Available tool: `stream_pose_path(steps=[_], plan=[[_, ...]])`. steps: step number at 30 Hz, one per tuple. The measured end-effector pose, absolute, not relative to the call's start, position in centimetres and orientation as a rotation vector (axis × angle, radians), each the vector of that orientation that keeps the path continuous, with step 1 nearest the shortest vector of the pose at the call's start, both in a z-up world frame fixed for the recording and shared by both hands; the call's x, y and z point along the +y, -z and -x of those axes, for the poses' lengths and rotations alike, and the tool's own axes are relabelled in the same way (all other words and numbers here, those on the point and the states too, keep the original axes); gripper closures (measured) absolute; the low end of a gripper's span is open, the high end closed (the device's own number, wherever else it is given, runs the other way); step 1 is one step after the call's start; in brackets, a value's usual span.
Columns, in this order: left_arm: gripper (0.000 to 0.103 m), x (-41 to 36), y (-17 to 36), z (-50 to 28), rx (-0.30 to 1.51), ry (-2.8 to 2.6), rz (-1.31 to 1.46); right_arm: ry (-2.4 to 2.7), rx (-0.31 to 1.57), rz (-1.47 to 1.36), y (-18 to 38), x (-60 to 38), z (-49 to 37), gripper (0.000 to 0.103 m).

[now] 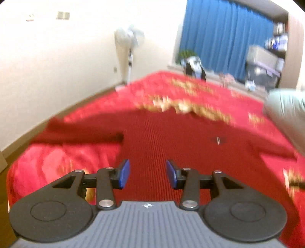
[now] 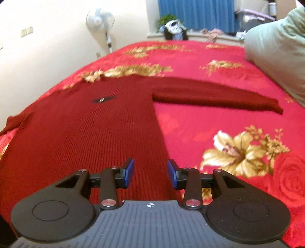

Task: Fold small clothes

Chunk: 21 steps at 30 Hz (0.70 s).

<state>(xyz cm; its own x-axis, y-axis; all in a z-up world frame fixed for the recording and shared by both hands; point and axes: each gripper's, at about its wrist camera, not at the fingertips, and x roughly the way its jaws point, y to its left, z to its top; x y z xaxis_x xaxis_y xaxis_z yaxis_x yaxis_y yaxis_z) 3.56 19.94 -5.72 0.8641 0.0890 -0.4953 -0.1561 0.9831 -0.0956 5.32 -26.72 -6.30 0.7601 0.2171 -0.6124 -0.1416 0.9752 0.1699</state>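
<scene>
Nearest to me, my left tool point(image 1: 148, 174) stands with its jaws apart and nothing between them; its blue pads point(image 1: 124, 173) sit over the lower body of the sweater point(image 1: 171, 145) with red knit showing in the gap. My right tool point(image 2: 150, 174) is likewise spread and holds nothing. Its gap sits over the sweater's point(image 2: 91, 133) right side edge near the hem, so the left pad is above knit and the right pad is at the border with the bedspread point(image 2: 219, 118). Whether either tool touches the cloth I cannot tell.

Progress, as I judge it: folding has not started. The sweater lies flat and spread on the bed, body running away from me, small neck label point(image 2: 103, 99) visible near the far end. 1 sleeve point(image 2: 215, 95) stretches straight out to the right, unfolded; the other sleeve point(image 1: 82, 133) reaches left, blurred in the left view. All folds remain: 2 sleeves inward, then the body.

Farther off, a pale green pillow point(image 2: 274, 49) rests at the bed's right side, well apart from the sweater. Beyond the bed stand a fan point(image 2: 100, 21) by the wall and a blue curtain point(image 2: 196, 13).
</scene>
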Motion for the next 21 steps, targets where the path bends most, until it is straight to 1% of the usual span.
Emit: stream_pose_path(steps=[4,8,10,12,13,14,15,17,18,20,21], plan=[[0.06,21.3,2.3,-7.2,0.405,-0.17,0.086,-0.153,0.662,-0.116,6.3,-27.1,-5.7,0.063],[0.061,25.3,0.1,-12.7,0.423,-0.207,0.127,-0.135,0.665,-0.12,6.5,-27.5,-6.1,0.063],[0.061,27.8,0.4,-14.5,0.441,-0.246,0.155,-0.13,0.663,-0.114,6.6,-27.4,-6.2,0.063],[0.062,30.4,2.5,-16.1,0.447,-0.327,0.165,-0.129,0.671,-0.102,7.0,-27.3,-6.4,0.063],[0.064,31.6,4.1,-16.2,0.448,-0.366,0.174,-0.129,0.676,-0.094,7.1,-27.2,-6.6,0.063],[0.07,32.8,6.1,-16.8,0.517,-0.405,0.189,-0.129,0.683,-0.085,7.3,-27.1,-6.7,0.063],[0.091,34.2,7.4,-18.3,0.664,-0.443,0.229,-0.127,0.691,-0.073,7.5,-27.0,-6.8,0.063],[0.091,36.9,8.0,-18.3,0.62,-0.47,0.396,-0.132,0.708,-0.047,7.8,-26.6,-7.2,0.063],[0.089,37.8,8.2,-18.6,0.621,-0.48,0.431,-0.141,0.713,-0.042,7.8,-26.5,-7.5,0.063],[0.087,39.4,9.0,-19.0,0.635,-0.497,0.505,-0.152,0.719,-0.039,7.9,-26.2,-8.1,0.068],[0.086,40.4,9.6,-19.0,0.646,-0.493,0.569,-0.156,0.723,-0.041,8.1,-26.1,-8.4,0.074]])
